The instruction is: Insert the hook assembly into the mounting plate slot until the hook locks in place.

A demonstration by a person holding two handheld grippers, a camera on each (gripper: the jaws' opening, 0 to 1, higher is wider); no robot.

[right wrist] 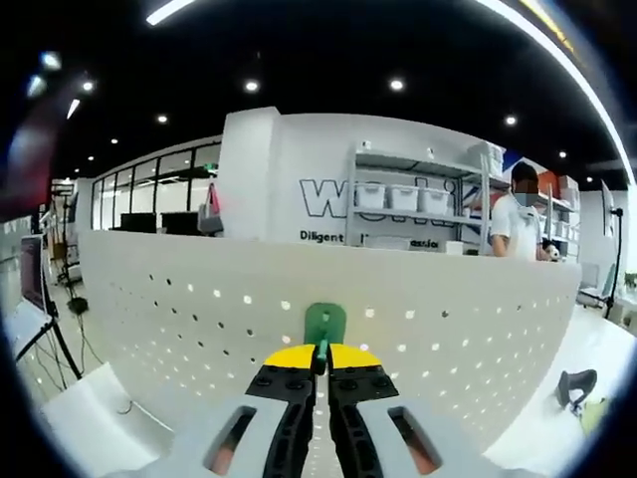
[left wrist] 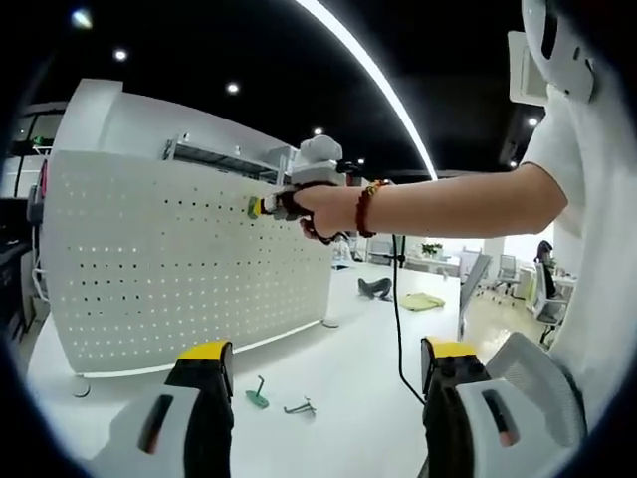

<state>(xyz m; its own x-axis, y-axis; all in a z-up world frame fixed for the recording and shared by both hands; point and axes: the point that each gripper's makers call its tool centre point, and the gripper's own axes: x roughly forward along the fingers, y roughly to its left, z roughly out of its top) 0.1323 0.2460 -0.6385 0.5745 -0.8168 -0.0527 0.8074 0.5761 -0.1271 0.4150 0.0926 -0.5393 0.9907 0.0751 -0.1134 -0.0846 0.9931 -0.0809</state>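
Left gripper (left wrist: 323, 383): jaws spread wide apart, yellow-tipped, nothing between them, held low and level. Right gripper (right wrist: 320, 360): jaws closed together, pinching a green hook (right wrist: 324, 326) at the tips. In the left gripper view, the right gripper (left wrist: 271, 206) comes in from the right, raised high, gripped by the person's hand (left wrist: 323, 209). Forearm (left wrist: 458, 204) stretched out roughly level, bare, red bead bracelet (left wrist: 366, 207) at the wrist.

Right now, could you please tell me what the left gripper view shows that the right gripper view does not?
Left gripper view: the open left gripper, two spare hooks on the table, and a person's hand holding the right gripper to the pegboard. Right gripper view: the right gripper shut on a green hook, shelves with bins. Both: the pegboard and the right gripper.
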